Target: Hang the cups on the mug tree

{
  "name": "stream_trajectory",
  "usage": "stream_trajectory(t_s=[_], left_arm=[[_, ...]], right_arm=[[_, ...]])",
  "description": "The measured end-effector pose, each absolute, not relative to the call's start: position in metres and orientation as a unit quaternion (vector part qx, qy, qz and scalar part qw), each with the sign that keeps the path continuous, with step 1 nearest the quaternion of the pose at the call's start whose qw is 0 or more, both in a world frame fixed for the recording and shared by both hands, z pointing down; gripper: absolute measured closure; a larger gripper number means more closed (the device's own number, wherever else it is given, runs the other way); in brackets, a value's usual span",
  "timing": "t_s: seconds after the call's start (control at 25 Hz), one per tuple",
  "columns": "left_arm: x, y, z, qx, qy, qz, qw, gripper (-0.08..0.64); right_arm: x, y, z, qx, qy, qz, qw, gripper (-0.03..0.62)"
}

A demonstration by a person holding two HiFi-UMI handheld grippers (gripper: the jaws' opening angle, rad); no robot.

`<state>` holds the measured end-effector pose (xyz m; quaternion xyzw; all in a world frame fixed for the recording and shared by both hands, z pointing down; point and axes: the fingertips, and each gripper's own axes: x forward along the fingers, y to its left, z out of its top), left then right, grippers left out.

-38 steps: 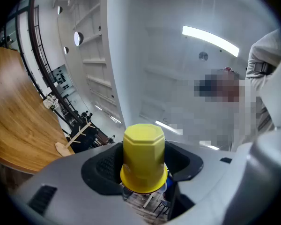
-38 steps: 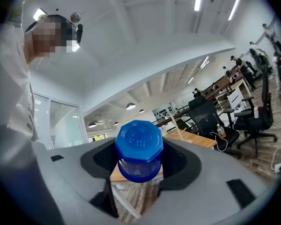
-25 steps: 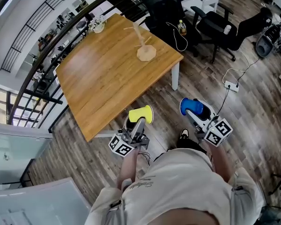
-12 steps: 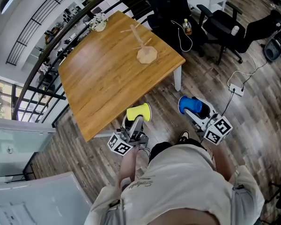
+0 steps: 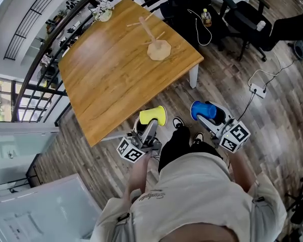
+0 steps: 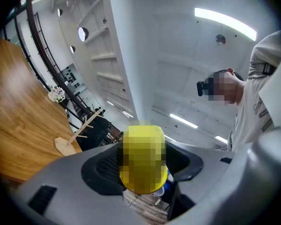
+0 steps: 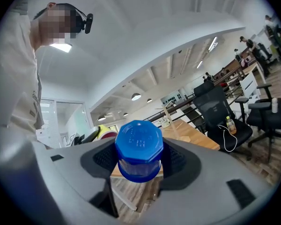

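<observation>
My left gripper is shut on a yellow cup, held just off the near edge of the wooden table. In the left gripper view the yellow cup fills the space between the jaws. My right gripper is shut on a blue cup above the floor, to the right of the table. The blue cup shows base-first in the right gripper view. The wooden mug tree stands near the table's far right corner with bare pegs; it also shows in the left gripper view as a small mug tree.
Black office chairs and a bottle stand beyond the table at the right. A power strip with cables lies on the floor. A dark railing runs along the table's left side. A small white flower pot sits at the far corner.
The view has shifted a little closer to the table; one foot now shows stepping forward between the grippers. Both grippers keep their cups and stay in much the same place.
</observation>
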<state>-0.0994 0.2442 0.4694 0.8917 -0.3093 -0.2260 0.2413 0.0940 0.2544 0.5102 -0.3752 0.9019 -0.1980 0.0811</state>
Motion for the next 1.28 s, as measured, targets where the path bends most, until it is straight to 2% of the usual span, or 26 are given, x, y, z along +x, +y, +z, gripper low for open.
stream_trajectory(t_s=[0.2, 0.52, 0.8, 1.28], left_arm=[[-0.102, 0.207, 0.484, 0.885, -0.309, -0.232, 0.260, 0.289], [-0.110, 0.117, 0.453, 0.898, -0.292, -0.249, 0.218, 0.290], [-0.124, 0.055, 0.444, 0.902, -0.271, -0.254, 0.223, 0.290], [-0.120, -0.001, 0.454, 0.904, -0.234, -0.263, 0.243, 0.288]], right_arm=[[0.090, 0.224, 0.515, -0.380, 0.899, -0.210, 0.062, 0.342], [0.073, 0.138, 0.485, -0.380, 0.906, -0.180, 0.050, 0.342], [0.056, 0.076, 0.461, -0.395, 0.905, -0.151, 0.047, 0.342], [0.072, 0.039, 0.475, -0.444, 0.876, -0.177, 0.063, 0.342]])
